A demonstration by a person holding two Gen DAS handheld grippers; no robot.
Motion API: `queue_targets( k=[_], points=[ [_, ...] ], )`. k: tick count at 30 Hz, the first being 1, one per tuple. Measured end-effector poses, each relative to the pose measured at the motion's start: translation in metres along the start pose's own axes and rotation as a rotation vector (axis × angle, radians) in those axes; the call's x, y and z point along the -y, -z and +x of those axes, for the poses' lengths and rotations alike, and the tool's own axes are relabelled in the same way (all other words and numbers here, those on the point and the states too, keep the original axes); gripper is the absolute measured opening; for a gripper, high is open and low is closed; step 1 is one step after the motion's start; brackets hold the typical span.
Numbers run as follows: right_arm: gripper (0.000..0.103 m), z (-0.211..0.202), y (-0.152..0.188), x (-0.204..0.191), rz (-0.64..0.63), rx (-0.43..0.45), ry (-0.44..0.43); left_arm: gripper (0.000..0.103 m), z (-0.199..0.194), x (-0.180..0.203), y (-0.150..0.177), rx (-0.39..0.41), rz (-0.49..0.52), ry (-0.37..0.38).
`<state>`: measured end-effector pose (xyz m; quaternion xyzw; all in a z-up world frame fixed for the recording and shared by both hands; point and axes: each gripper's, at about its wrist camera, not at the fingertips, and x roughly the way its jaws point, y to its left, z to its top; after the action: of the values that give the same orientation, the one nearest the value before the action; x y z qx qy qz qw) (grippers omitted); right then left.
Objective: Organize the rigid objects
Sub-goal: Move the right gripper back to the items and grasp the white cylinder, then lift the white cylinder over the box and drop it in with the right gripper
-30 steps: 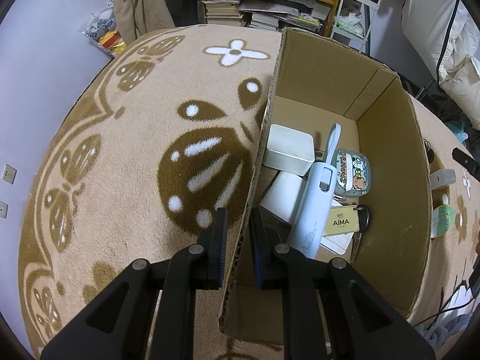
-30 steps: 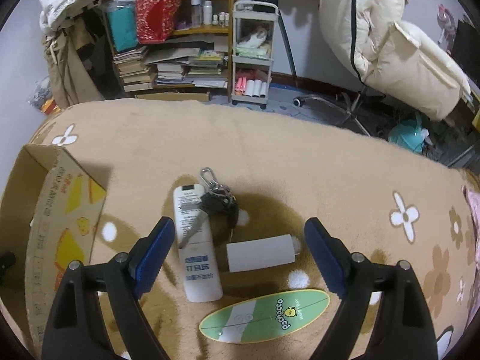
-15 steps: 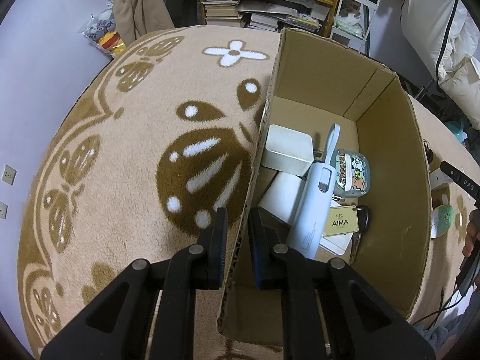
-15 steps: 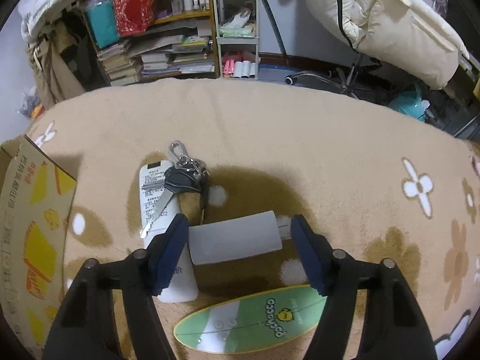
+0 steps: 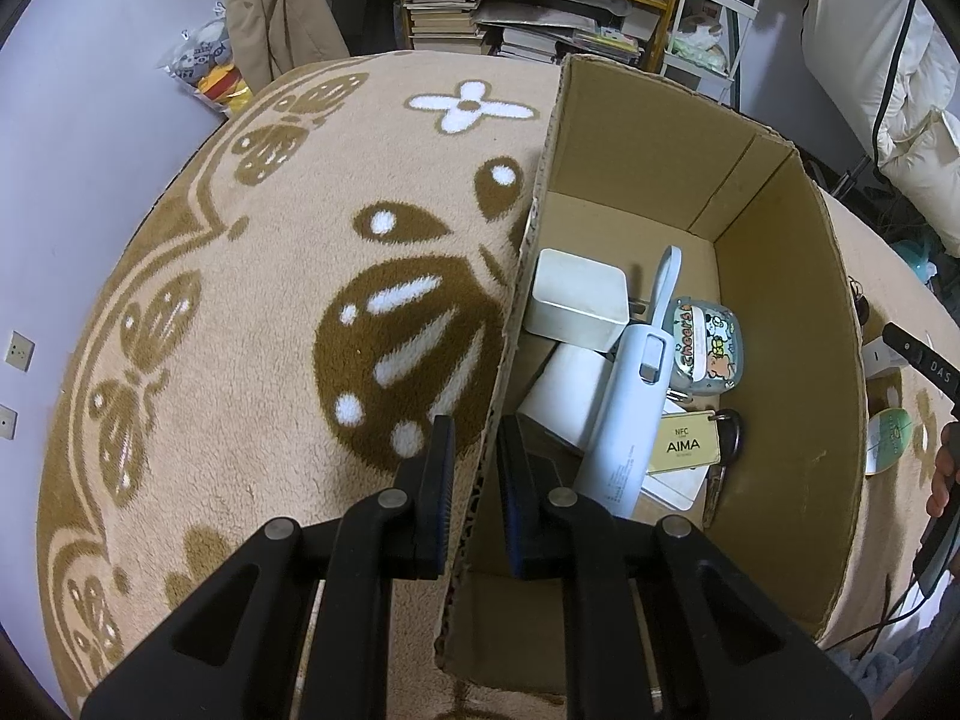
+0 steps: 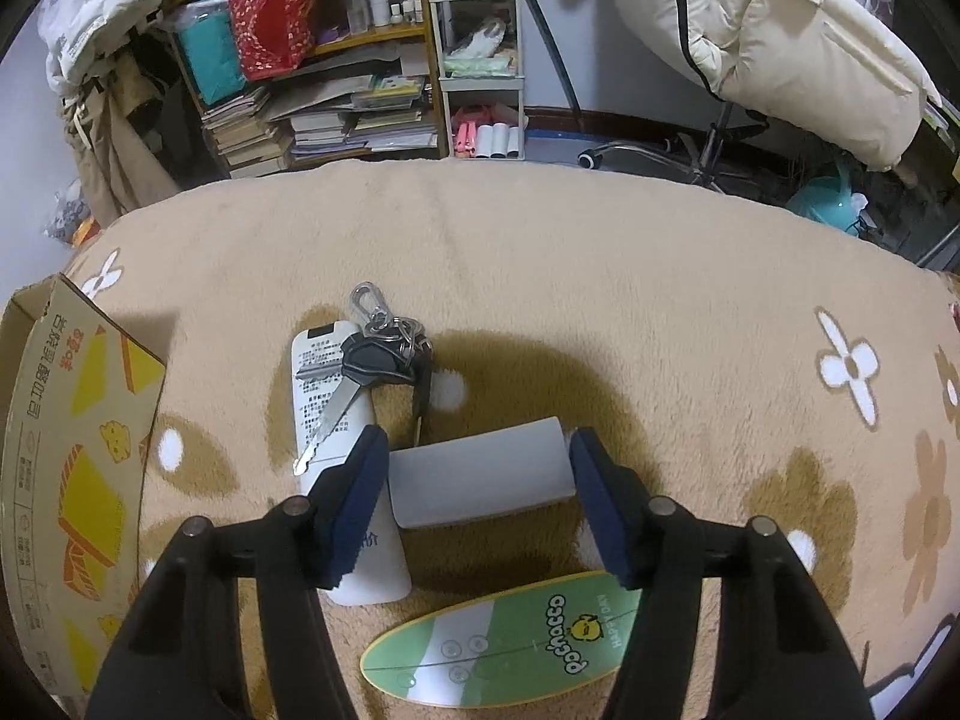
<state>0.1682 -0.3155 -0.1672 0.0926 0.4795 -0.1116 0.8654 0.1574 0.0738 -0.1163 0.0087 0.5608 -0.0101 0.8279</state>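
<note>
My left gripper is shut on the left wall of the open cardboard box, one finger outside and one inside. Inside lie a white tub, a pale blue power bank, a cartoon case and an AIMA key tag. My right gripper is open, its pads on either side of a white cylinder lying on the carpet, close to its ends. A bunch of keys rests on a white remote. A green oval board lies under the gripper.
The box's printed outer wall stands left of the right gripper. A bookshelf, a white cart and an office chair stand beyond the beige patterned carpet. The right gripper's edge shows past the box.
My right gripper has moved down and forward over the white cylinder and narrowed around it. The left gripper has held still on the box wall.
</note>
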Motion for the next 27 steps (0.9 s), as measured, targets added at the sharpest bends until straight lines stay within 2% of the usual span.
queue_targets(
  k=[3, 6, 11, 13, 19, 27],
  points=[
    [0.067, 0.000, 0.001, 0.002, 0.017, 0.002, -0.003, 0.013, 0.000, 0.000, 0.000, 0.000, -0.001, 0.001],
    [0.072, 0.001, 0.002, 0.006, 0.042, -0.010, -0.016, 0.013, 0.000, 0.000, 0.000, 0.000, 0.000, 0.001],
    [0.072, 0.006, 0.004, 0.005, 0.029, -0.017, -0.002, 0.014, 0.000, 0.000, 0.000, 0.001, 0.000, 0.000],
    [0.069, 0.007, 0.006, 0.003, 0.014, -0.006, 0.026, 0.014, 0.000, 0.000, 0.000, 0.000, -0.001, 0.001],
    [0.069, -0.003, 0.016, -0.001, 0.069, 0.046, 0.059, 0.014, 0.000, 0.000, 0.001, 0.000, -0.004, 0.003],
    [0.069, -0.034, 0.011, -0.014, 0.090, 0.103, -0.027, 0.014, 0.001, -0.001, 0.002, -0.008, -0.009, 0.004]
  ],
)
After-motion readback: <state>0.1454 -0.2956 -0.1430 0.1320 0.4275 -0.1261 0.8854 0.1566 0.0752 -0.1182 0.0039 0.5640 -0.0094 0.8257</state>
